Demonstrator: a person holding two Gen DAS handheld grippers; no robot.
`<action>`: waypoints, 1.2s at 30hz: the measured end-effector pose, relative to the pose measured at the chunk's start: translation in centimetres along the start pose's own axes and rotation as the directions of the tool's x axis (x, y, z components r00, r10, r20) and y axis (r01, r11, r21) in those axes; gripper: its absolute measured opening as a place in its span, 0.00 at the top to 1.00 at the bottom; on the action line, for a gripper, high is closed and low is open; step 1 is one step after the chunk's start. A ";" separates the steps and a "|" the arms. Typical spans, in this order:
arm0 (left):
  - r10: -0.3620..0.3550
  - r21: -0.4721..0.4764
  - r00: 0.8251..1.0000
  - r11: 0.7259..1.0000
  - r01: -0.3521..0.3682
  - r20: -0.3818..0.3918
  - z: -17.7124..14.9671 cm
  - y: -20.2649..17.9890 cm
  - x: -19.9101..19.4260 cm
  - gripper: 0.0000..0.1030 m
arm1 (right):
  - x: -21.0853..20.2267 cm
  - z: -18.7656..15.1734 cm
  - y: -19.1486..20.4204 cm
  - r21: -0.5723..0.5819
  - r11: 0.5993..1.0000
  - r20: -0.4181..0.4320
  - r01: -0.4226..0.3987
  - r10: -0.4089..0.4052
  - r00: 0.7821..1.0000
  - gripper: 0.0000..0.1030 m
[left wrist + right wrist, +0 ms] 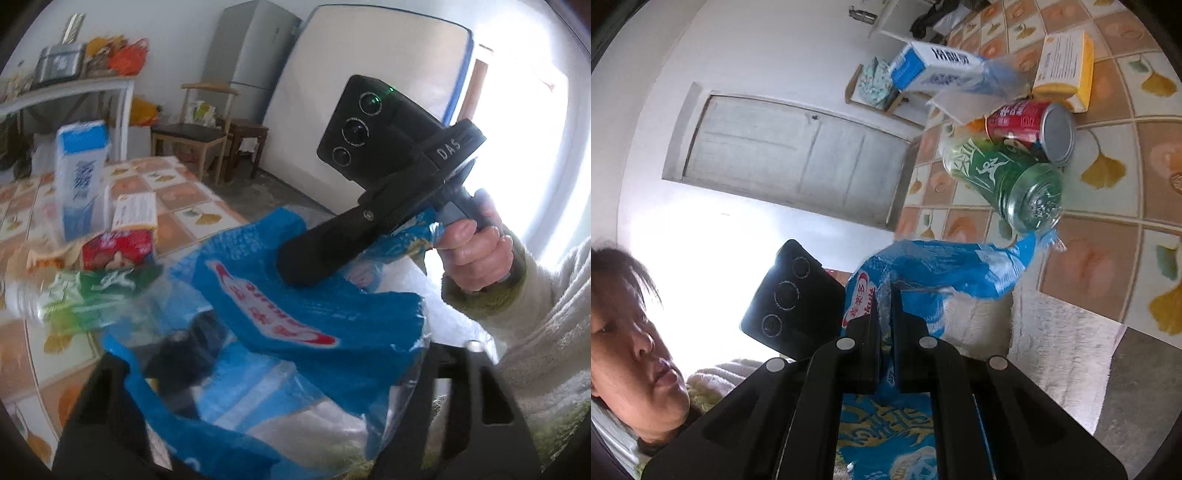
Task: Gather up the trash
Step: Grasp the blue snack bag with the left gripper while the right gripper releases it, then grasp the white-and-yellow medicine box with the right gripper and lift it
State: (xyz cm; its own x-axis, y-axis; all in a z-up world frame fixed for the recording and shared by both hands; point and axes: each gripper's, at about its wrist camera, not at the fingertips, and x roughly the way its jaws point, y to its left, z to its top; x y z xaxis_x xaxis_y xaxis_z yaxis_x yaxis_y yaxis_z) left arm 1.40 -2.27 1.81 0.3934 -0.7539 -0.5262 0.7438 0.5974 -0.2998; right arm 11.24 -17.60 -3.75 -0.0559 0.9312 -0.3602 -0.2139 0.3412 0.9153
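Observation:
A blue plastic bag [295, 325] hangs between both grippers beside the tiled table [184, 206]. My right gripper [885, 317] is shut on one edge of the blue bag [945, 269]; it also shows in the left wrist view [314, 258]. My left gripper [280, 424] has the bag across its jaws; its fingertips are hidden by the plastic. On the table lie a green bottle [1008, 181], a red can [1030, 125], a blue and white carton [938, 70] and a yellow and white box [1067, 70].
The table's edge [1071, 302] runs close to the bag. A wooden chair [199, 133], a stool [245, 144], a fridge [251, 55] and a leaning mattress [369, 92] stand behind. A white door [798, 155] is in the wall.

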 end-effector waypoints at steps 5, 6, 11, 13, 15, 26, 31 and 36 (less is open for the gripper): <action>0.005 -0.067 1.000 0.998 -0.005 0.007 -1.1 2.0 -0.9 0.81 | 1.4 0.7 -0.7 0.041 0.999 -0.028 -0.014 0.015 0.999 0.91; 0.006 -0.074 1.000 0.997 -0.005 0.009 -1.4 2.2 -1.0 0.90 | 1.7 1.0 -0.8 0.049 0.999 -0.033 -0.002 0.004 0.999 0.91; 0.030 -0.126 0.999 0.992 -0.027 0.029 -2.6 4.1 -1.7 0.99 | 2.6 2.0 -1.3 0.083 0.995 -0.049 0.047 -0.043 0.998 0.79; 0.036 -0.153 0.999 0.988 -0.030 0.036 -3.0 5.1 -1.9 0.99 | 2.0 2.8 -1.4 0.084 0.994 -0.028 0.074 -0.072 0.997 0.66; 0.038 -0.180 0.998 0.983 -0.030 0.041 -3.3 6.1 -2.1 0.99 | 0.1 3.8 -1.4 0.076 0.993 0.026 0.090 -0.093 0.995 0.56; 0.040 -0.236 0.998 0.971 -0.027 0.049 -4.2 7.4 -2.8 0.99 | -4.1 15.6 -8.0 0.271 0.852 0.241 0.449 -0.511 0.825 0.37; 0.052 -0.253 0.997 0.967 -0.038 0.050 -4.5 7.3 -3.7 0.99 | -1.3 20.3 -11.7 0.355 0.801 0.177 0.483 -0.564 0.806 0.37; 0.062 -0.264 0.997 0.963 -0.050 0.038 -4.5 7.5 -3.8 0.99 | 0.8 22.9 -12.0 0.325 0.783 0.155 0.530 -0.597 0.787 0.37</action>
State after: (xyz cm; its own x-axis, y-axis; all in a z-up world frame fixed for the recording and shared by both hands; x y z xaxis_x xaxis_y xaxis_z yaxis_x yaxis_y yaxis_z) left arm 3.00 6.33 -2.03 0.4588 -0.7252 -0.5134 0.5539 0.6852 -0.4729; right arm 36.06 -18.00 -10.95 0.2346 0.5493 -0.8020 0.1195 0.8025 0.5846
